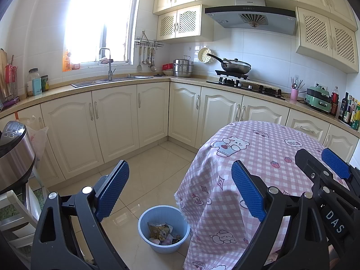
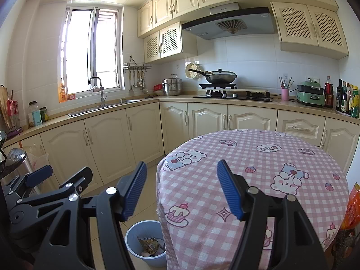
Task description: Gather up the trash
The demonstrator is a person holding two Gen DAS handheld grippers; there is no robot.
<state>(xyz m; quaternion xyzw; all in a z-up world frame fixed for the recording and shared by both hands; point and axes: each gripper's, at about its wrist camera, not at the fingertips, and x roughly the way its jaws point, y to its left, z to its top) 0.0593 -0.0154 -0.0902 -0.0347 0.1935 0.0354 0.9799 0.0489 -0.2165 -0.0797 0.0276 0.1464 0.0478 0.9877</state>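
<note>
- Blue-padded fingers of the left gripper (image 1: 180, 187) stand wide apart and hold nothing, hanging over the tiled floor (image 1: 155, 168).
- Below and slightly ahead of that gripper sits the blue bin (image 1: 163, 231) on the floor, touching the hanging tablecloth; crumpled wrappers (image 1: 160, 231) and other trash lie inside it.
- To its right stands the round table (image 1: 258, 157) under a pink checked cloth with bears.
- Over the near edge of that table, the right gripper (image 2: 181, 189) is likewise spread and empty.
- Low and to its left, the same bin (image 2: 135, 236) shows partly behind the cloth.
- An orange packet (image 2: 353, 207) shows at the far right, beside the table's edge.
</note>
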